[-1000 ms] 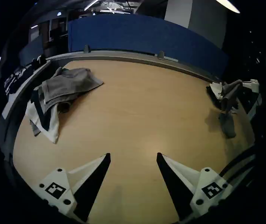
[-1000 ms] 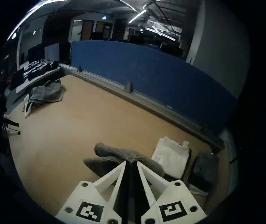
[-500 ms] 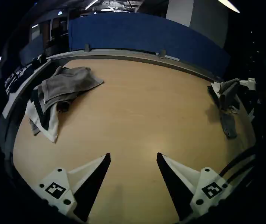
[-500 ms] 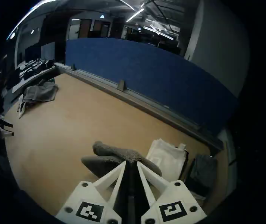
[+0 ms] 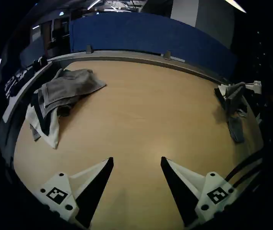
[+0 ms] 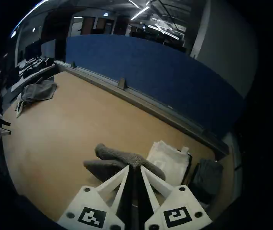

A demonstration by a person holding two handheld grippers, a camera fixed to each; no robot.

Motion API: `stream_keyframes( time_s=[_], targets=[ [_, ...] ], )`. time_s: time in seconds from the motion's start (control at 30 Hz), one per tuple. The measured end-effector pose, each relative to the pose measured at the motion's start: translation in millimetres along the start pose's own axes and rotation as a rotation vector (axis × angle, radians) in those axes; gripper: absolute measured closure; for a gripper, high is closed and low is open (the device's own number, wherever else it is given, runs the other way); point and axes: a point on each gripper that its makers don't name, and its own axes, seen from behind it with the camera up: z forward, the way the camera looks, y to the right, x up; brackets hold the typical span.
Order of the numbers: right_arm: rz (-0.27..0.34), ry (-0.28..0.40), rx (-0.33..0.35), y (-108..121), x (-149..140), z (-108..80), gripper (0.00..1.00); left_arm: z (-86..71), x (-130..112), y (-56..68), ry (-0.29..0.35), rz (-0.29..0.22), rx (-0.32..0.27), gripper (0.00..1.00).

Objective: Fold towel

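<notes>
In the right gripper view my right gripper (image 6: 134, 168) is shut on a grey towel (image 6: 115, 161), which bunches just past the fingertips above the wooden table (image 6: 67, 126). The left gripper view has my left gripper (image 5: 136, 163) open over bare tabletop (image 5: 144, 115), nothing between its fingers. Far to its right the right gripper (image 5: 253, 86) holds the same grey towel (image 5: 234, 97), part of which hangs down to the table. A heap of grey and white towels (image 5: 58, 96) lies at the table's far left, also seen as the towel heap (image 6: 35, 94).
A folded white cloth (image 6: 169, 161) and a dark folded cloth (image 6: 205, 180) lie near the right end of the table. A blue partition (image 5: 147, 38) runs along the far edge. Desks with dark objects (image 6: 33, 69) stand beyond the left end.
The right gripper, still shut on the grey towel, has shifted slightly; the background in its view has drifted left. The left gripper has stayed put and open.
</notes>
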Motion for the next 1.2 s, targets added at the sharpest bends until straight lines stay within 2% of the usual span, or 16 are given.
stream_keyframes(
  time_s=[0.33, 0.6, 0.97, 1.2],
  targets=[
    [0.004, -0.016, 0.006, 0, -18, -3.0, 0.95, 0.9, 4, 5.6, 0.001, 0.007, -0.001, 0.08],
    [0.024, -0.051, 0.003, -5, -54, -17.9, 0.95, 0.7, 2, 10.0, -0.002, 0.015, -0.007, 0.08],
    [0.151, -0.109, -0.030, -6, -133, -48.0, 0.95, -0.5, 2, 15.3, -0.005, 0.032, -0.016, 0.08],
    [0.251, -0.164, -0.059, -6, -184, -55.7, 0.95, 0.9, 1, 16.8, -0.010, 0.044, -0.018, 0.08]
  ],
)
